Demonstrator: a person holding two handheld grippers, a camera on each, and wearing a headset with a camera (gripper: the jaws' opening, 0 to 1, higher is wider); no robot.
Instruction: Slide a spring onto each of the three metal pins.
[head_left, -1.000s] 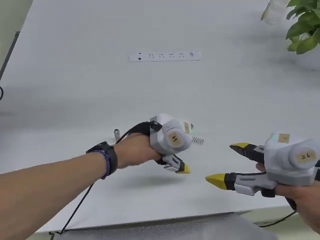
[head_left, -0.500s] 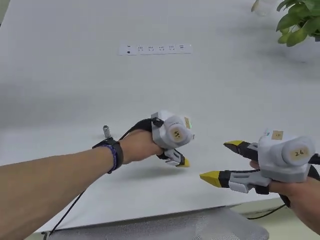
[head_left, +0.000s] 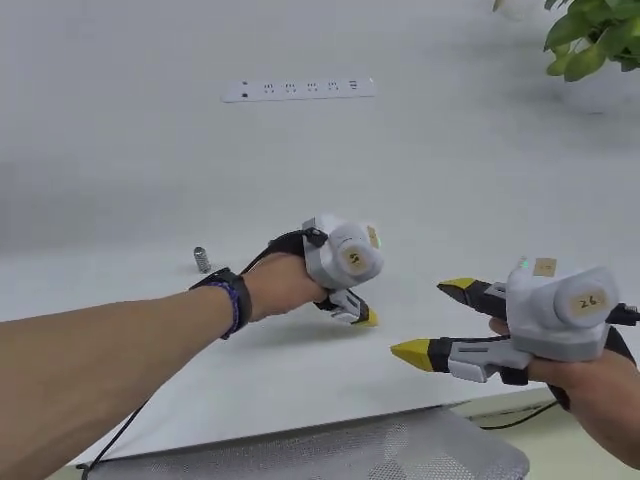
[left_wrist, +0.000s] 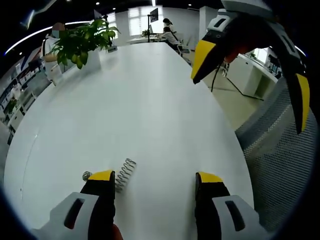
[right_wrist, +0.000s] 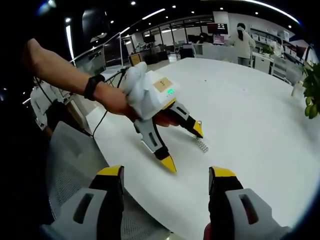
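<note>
Left tongs (left_wrist: 156, 176) are spread wide, with the spring (left_wrist: 125, 174) by one tip. Right tongs (right_wrist: 166, 172) are spread too. A bump could roll the spring away.

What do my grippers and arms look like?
The left gripper and right gripper have white rounded bodies, black jaws with yellow tips, and round tan stickers with handwritten marks. A black cable trails under the left arm. The left wrist wears a black wristband and a blue-purple one.
</note>
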